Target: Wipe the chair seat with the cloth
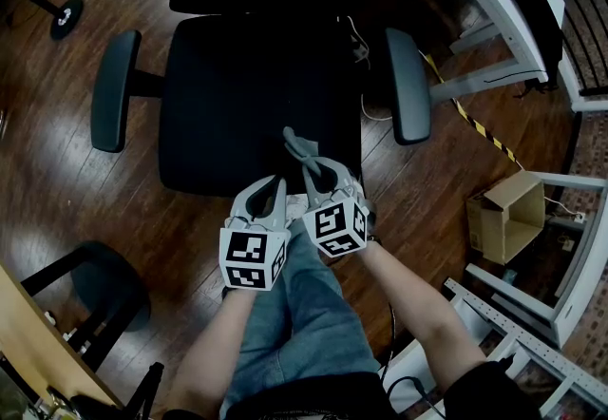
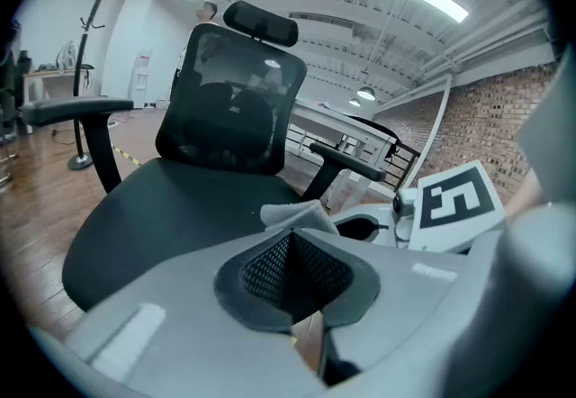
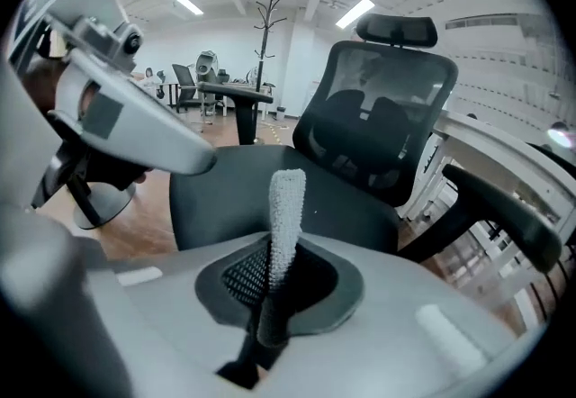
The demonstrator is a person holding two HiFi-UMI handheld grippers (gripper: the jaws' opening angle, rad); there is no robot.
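The black office chair's seat lies right in front of me, seen from above. My right gripper is shut on a grey cloth, which sticks out forward over the seat's front edge. In the right gripper view the cloth stands up as a narrow strip, pinched between the pads, with the seat behind it. My left gripper is shut and empty, close beside the right one on its left. The left gripper view shows the cloth just past its closed jaws, over the seat.
Armrests flank the seat, and the backrest rises behind it. A white desk frame stands at the right, with an open cardboard box on the wooden floor. A black stool is at the lower left.
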